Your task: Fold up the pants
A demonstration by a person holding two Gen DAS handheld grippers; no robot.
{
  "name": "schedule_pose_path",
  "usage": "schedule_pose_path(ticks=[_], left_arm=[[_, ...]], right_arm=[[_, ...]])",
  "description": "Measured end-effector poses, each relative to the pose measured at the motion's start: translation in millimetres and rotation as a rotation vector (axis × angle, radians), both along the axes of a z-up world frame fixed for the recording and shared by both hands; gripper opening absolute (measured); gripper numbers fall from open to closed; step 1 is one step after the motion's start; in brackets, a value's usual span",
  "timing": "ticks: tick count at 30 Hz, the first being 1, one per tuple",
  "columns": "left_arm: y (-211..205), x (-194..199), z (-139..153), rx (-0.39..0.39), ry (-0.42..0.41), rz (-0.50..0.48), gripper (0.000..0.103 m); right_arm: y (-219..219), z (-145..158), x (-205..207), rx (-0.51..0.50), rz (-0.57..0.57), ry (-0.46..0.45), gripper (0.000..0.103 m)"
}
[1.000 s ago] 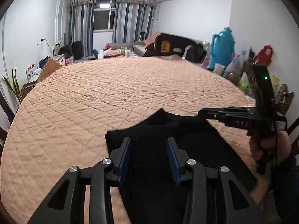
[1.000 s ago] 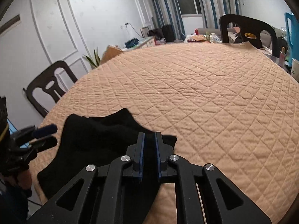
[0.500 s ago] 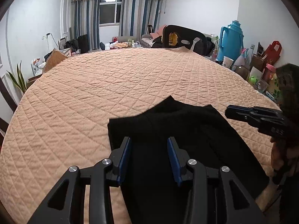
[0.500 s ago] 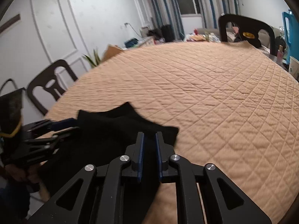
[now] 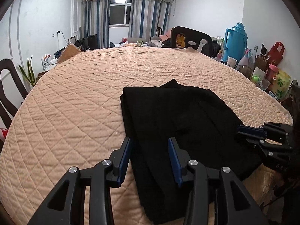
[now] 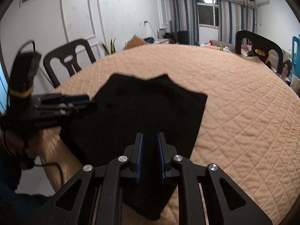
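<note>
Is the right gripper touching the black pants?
Cannot tell. In the right wrist view the right gripper has open jaws over the black pants; no view plainly shows contact or a gap.

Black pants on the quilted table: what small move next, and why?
Probably lower both grippers onto the near edge of the pants. The left gripper and right gripper hover with jaws open, the right's having just opened, and no cloth is gripped.

Pants (image 5: 174,116): plain black. Table cover (image 5: 75,101): peach, diamond-quilted. Curtains (image 5: 148,13) at 12 o'clock: blue, grey and white stripes. Flask (image 5: 236,41) at 2 o'clock: turquoise. Both grippers: black, blue pads (image 6: 139,155).
</note>
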State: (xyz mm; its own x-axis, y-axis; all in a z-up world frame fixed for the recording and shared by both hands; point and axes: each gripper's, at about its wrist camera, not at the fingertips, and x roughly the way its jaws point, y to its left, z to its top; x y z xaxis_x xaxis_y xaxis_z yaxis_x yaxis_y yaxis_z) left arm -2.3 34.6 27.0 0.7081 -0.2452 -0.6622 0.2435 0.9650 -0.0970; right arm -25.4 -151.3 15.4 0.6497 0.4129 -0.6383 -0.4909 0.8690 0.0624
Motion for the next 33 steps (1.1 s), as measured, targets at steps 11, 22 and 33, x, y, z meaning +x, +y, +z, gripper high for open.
schedule_pose_path(ticks=[11,22,33], left_arm=[[34.2,15.8,-6.3,-0.167,0.065,0.027,0.059],[29.8,55.8,-18.8,-0.338,0.179,-0.011,0.066],[30.1,30.7,-19.4,-0.422,0.203,-0.030,0.067]], right_arm=[[-60.2,6.0,23.0,0.255,-0.112,0.107,0.047],[-67.1,-12.8,81.1,0.401,-0.111,0.330,0.047],[-66.3,-15.3,53.0,0.455,-0.055,0.366,0.049]])
